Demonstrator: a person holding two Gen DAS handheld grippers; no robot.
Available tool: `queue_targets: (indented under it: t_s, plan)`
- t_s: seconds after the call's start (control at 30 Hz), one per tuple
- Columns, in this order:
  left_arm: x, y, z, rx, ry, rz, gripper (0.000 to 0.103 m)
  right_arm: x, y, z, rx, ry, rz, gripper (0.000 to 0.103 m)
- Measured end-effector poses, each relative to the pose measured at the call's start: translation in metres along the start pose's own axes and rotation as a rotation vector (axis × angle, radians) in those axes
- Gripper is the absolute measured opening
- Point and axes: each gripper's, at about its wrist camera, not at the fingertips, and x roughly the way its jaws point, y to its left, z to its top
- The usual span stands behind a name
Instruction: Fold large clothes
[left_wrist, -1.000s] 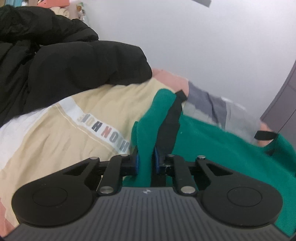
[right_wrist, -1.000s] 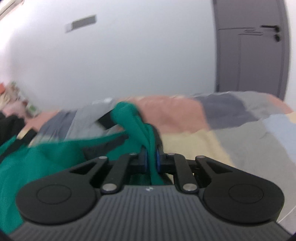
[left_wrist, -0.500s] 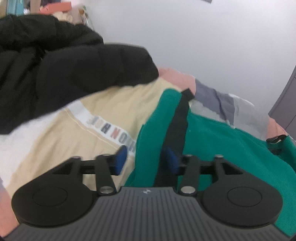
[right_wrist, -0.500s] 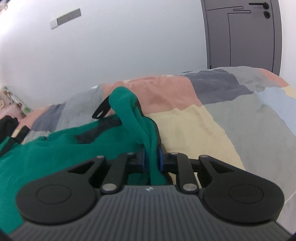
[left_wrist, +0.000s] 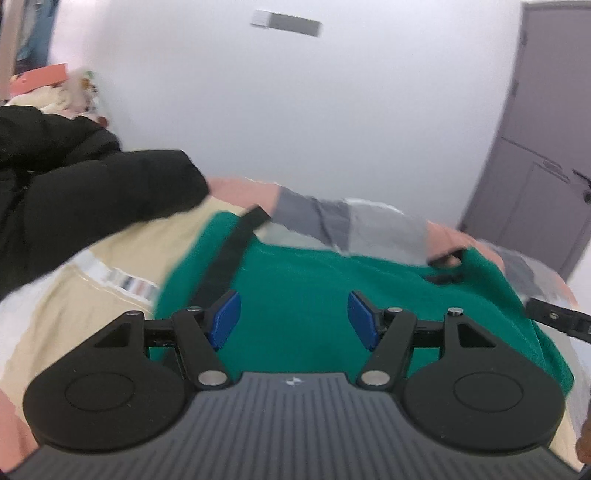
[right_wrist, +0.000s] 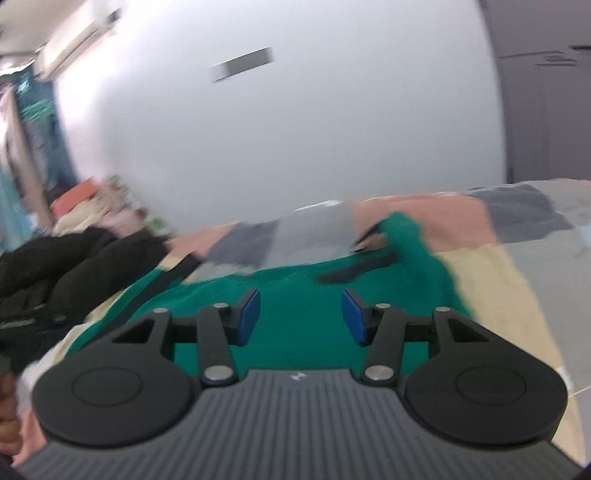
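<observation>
Patchwork bed cover (right_wrist: 480, 266), green garment (left_wrist: 303, 291) flat, both tools opening, empty.

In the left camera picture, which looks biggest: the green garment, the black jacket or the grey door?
1. Green garment
2. Black jacket, nearly as big, so unsure
3. Grey door, farther away and cut off

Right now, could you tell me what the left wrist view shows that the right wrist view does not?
Only the left wrist view shows the striped label on the beige garment and the grey door's handle. Only the right wrist view shows the air conditioner high on the wall. Both show the green garment with black straps lying on the patchwork bedcover, the black jacket, and each view's own fingers apart and opening, the left gripper and right gripper holding nothing.
</observation>
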Motion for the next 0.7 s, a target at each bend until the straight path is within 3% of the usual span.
queue_targets:
  t_s: [0.2,0.3,0.53,0.7]
  plan:
    - [0.034,-0.010,-0.024,0.044,0.140,-0.004,0.069,0.027,0.025,-0.023,-0.086,0.100,0.005,0.048]
    - [0.047,-0.011,-0.033,0.062,0.154,0.001,0.070,0.046,0.025,-0.036,-0.105,0.168,0.012,0.048]
    - [0.058,-0.007,-0.034,0.047,0.178,0.004,0.071,0.059,0.036,-0.052,-0.194,0.160,-0.018,0.048]
    - [0.034,0.001,-0.029,-0.027,0.169,-0.029,0.071,0.035,0.034,-0.055,-0.183,0.120,-0.004,0.048]
